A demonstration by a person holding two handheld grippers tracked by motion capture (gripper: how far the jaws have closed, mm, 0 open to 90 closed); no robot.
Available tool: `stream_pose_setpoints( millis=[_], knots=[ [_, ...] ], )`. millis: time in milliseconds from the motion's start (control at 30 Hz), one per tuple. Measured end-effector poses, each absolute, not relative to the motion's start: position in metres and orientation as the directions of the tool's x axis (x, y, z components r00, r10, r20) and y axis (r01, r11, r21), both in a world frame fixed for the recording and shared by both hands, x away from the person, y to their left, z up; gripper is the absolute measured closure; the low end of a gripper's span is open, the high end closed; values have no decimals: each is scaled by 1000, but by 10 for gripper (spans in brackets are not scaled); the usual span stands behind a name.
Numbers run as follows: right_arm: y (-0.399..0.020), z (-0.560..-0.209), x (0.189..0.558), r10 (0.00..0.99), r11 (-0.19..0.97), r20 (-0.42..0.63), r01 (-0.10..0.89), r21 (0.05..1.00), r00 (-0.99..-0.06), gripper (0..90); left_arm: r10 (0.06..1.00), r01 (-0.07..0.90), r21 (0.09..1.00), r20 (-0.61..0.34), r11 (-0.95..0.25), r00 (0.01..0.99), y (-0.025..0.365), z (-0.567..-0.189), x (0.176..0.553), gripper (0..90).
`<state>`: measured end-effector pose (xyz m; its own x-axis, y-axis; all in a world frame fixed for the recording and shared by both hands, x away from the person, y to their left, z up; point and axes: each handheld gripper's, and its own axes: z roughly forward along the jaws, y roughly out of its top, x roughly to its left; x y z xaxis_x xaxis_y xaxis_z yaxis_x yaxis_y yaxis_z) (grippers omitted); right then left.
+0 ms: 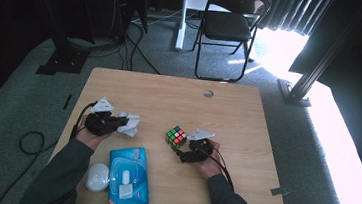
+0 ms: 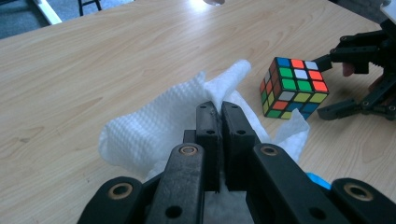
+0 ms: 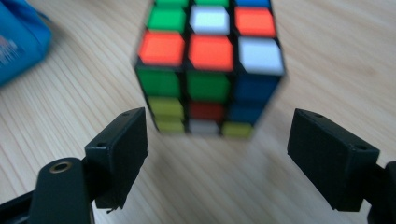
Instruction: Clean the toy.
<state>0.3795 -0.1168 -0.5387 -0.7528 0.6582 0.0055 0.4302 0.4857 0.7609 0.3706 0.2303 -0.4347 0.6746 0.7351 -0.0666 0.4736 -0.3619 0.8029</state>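
Note:
My left gripper [image 1: 120, 122] lies at the left of the wooden table [image 1: 169, 96], shut on a crumpled white paper towel [image 1: 130, 124]. In the left gripper view the jaws [image 2: 217, 112] pinch a fold of the towel [image 2: 149, 130], which spreads out on the tabletop. A scrambled puzzle cube [image 1: 176, 136] stands near the table's middle. My right gripper [image 1: 182, 151] is open just behind it. In the right gripper view the cube [image 3: 210, 51] stands at the tips of the gripper [image 3: 217, 122], with a gap on each side and no pad touching it. In the left gripper view the cube [image 2: 294, 86] also stands on the table.
A blue pack of wet wipes [image 1: 129, 177] and a white oval object [image 1: 97, 177] lie near the front edge, between the forearms. A round cable hole [image 1: 208, 93] sits at the table's far side. A black folding chair [image 1: 229, 24] stands beyond the table.

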Motion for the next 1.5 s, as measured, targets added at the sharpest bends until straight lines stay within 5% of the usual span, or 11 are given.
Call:
stream_pose_setpoints(
  millis=[433, 1500],
  knots=[
    [-93, -546, 391, 663, 478, 2, 424, 769, -749, 330, 722, 459, 814, -72, -356, 689, 225, -430, 384, 870],
    [-67, -517, 399, 626, 493, -56, 339, 801, -778, 338, 670, 411, 828, -57, -383, 740, 190, -415, 397, 871]
  ],
)
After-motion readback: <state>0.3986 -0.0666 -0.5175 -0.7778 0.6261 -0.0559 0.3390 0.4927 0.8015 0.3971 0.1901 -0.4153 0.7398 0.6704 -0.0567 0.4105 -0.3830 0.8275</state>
